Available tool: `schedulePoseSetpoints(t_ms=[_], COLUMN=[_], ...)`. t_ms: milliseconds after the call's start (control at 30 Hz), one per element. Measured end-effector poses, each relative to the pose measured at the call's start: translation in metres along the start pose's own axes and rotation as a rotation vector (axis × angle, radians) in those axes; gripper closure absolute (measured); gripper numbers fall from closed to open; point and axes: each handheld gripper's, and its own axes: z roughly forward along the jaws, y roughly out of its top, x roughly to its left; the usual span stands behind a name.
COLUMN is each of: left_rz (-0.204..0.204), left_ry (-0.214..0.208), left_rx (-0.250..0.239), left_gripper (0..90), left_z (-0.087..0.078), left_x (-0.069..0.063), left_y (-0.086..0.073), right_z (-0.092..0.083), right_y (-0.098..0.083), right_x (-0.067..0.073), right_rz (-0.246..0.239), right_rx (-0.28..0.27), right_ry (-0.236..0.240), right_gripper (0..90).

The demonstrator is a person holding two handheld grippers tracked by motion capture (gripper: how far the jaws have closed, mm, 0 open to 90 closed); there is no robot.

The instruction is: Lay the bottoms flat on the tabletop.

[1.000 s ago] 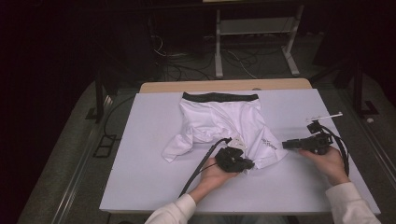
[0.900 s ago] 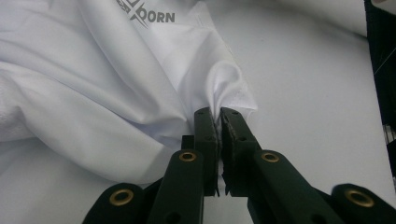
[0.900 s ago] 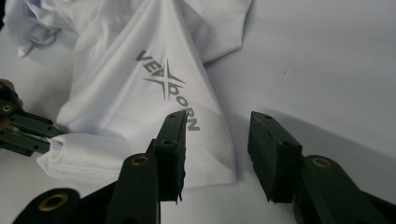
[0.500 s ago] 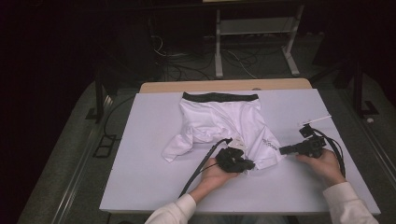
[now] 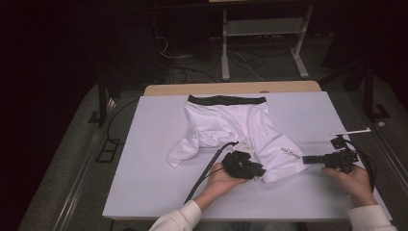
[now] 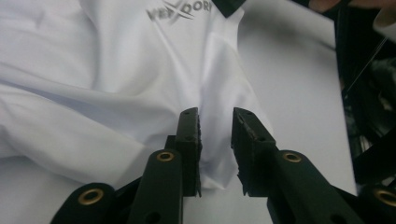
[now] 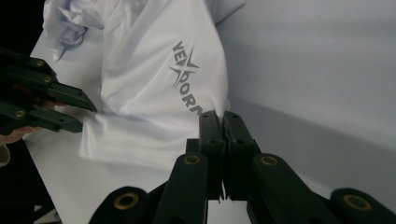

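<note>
A: White table cover [image 5: 144,183] on a wooden table [image 5: 231,88], dark floor with cables behind. Item one?

B: White shorts [image 5: 231,127], black waistband [image 5: 226,100] at the far side, spread across the middle of the cover. One leg lies crumpled to the left, the other runs out to the right with a grey printed logo [image 5: 287,152].

A: Left gripper [image 6: 215,135]?

B: Held low in the left hand [image 5: 222,179], lying over the near hem of the right leg. Its jaws have just been opening; they stand a little apart with a fold of white cloth between them, the pads not pressing on it.

A: Right gripper [image 7: 223,122]?

B: In the right hand [image 5: 353,180], held level and pointing left at the outer edge of the logo leg. Jaws together; they meet at the cloth's edge, but whether any fabric is caught between them I cannot tell.

A: Containers?

B: None listed.

A: Edges, free room?

B: Broad bare cover to the left of the shorts and along the near edge. The right hand sits close to the cover's right edge.
</note>
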Motion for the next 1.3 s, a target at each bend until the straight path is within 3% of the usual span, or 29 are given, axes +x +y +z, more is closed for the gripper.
schedulePoseSetpoints(t_ms=[200,333,500,600,633,733,800,867,967,1033,1100,1200,1233,1267,1300], left_rz=[-0.014,0.024,0.154,0.227,0.274,0.358,0.393,0.453,0.5,0.475,0.407,0.227,0.177,0.091,0.034], left_ry=[-0.009,-0.039,-0.014,0.006,0.016,0.054,0.075,0.111,0.121,0.102,0.091,0.078,0.078,0.067,0.061], left_rx=[-0.034,-0.018,0.037,0.059,0.081,0.112,0.138,0.189,0.238,0.231,0.197,0.179,0.173,0.168,0.164], left_gripper=[67.4,63.1,57.9,58.0,58.0,58.4,61.1,65.7,80.8,86.3,86.6,86.6,86.5,86.4,86.1], left_z=[-0.008,-0.001,0.011,0.017,0.021,0.03,0.038,0.048,0.056,0.053,0.046,0.039,0.039,0.038,0.038], left_x=[0.002,-0.004,-0.02,-0.029,-0.033,-0.041,-0.043,-0.045,-0.043,-0.039,-0.03,-0.004,0.003,0.018,0.026], left_y=[0.002,0.003,0.005,0.007,0.008,0.012,0.014,0.016,0.023,0.035,0.051,0.071,0.074,0.077,0.077], right_z=[-0.005,-0.003,-0.001,0.001,0.001,0.002,0.002,0.003,0.003,0.003,0.003,0.003,0.004,0.004,0.004], right_y=[0.002,0.008,0.015,0.015,0.015,0.015,0.015,0.015,0.015,0.015,0.015,0.016,0.016,0.016,0.016], right_x=[-0.018,-0.028,-0.036,-0.038,-0.038,-0.038,-0.039,-0.038,-0.038,-0.038,-0.037,-0.037,-0.037,-0.036,-0.035], right_rz=[0.037,0.037,0.066,0.071,0.071,0.076,0.08,0.08,0.077,0.071,0.066,0.058,0.053,0.051,0.043], right_rx=[-0.037,-0.062,-0.114,-0.112,-0.112,-0.113,-0.113,-0.113,-0.111,-0.108,-0.102,-0.098,-0.097,-0.095,-0.088], right_ry=[-0.049,-0.063,-0.042,-0.043,-0.042,-0.042,-0.042,-0.041,-0.041,-0.044,-0.05,-0.056,-0.061,-0.067,-0.077], right_gripper=[86.3,86.3,86.2,86.1,86.1,86.1,86.1,86.1,86.1,86.1,86.1,86.1,86.1,86.1,86.1])
